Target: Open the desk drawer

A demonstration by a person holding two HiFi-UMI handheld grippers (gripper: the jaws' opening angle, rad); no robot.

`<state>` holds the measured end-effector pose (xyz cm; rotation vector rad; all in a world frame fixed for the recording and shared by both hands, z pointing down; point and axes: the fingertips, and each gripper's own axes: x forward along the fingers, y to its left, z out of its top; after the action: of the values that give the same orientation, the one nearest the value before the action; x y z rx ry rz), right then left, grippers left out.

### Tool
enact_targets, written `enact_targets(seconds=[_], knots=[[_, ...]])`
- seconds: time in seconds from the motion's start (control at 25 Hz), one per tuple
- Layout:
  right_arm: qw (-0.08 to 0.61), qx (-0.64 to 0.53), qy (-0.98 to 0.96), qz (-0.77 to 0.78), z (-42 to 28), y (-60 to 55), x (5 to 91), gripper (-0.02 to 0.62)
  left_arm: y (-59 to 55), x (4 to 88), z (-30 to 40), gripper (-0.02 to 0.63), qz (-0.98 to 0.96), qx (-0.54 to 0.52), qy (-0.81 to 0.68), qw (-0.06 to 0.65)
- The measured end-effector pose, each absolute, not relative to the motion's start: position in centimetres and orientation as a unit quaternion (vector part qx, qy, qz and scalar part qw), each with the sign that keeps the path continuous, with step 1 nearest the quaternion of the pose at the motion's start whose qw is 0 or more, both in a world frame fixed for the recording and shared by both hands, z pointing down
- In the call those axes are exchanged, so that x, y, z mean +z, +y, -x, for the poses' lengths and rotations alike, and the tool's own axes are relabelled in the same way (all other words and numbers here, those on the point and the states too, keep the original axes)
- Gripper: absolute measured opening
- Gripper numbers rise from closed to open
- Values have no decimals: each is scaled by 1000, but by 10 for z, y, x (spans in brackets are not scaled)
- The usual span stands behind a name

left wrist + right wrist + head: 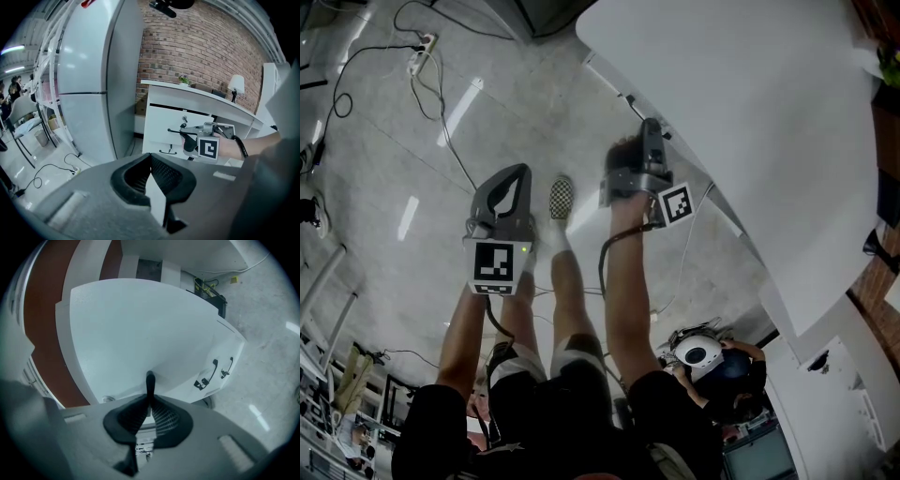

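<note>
- Sitting in the white front of the desk, the drawer shows at the centre right of the left gripper view; it looks shut or barely moved, though the angle leaves that uncertain.
- Its dark handle stands just below the middle of the right gripper view, pinched between the pads.
- The right gripper is closed on that handle, jaws almost together with only the thin bar between them.
- The step in hand appears to be the grasp, now made; the next move calls for a straight pull back toward the person, level with the drawer's slide, without twisting the bar.
- The left gripper hangs at the lower middle of its own view, jaws together at the tips and holding nothing, well apart from the desk.
- The head view hides the drawer front under the desk top, showing only the right gripper at its edge.
- The left gripper view alone shows a second handle lower on the front, and the brick wall behind.
</note>
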<state>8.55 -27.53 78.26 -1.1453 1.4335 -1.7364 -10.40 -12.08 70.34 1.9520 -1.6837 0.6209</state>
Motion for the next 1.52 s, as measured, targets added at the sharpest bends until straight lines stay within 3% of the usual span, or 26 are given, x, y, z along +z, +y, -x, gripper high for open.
enact_targets(seconds=[1.52], knots=[[311, -661, 525, 436, -62, -168, 784, 28, -37, 697, 124, 11, -729, 235, -601, 227]])
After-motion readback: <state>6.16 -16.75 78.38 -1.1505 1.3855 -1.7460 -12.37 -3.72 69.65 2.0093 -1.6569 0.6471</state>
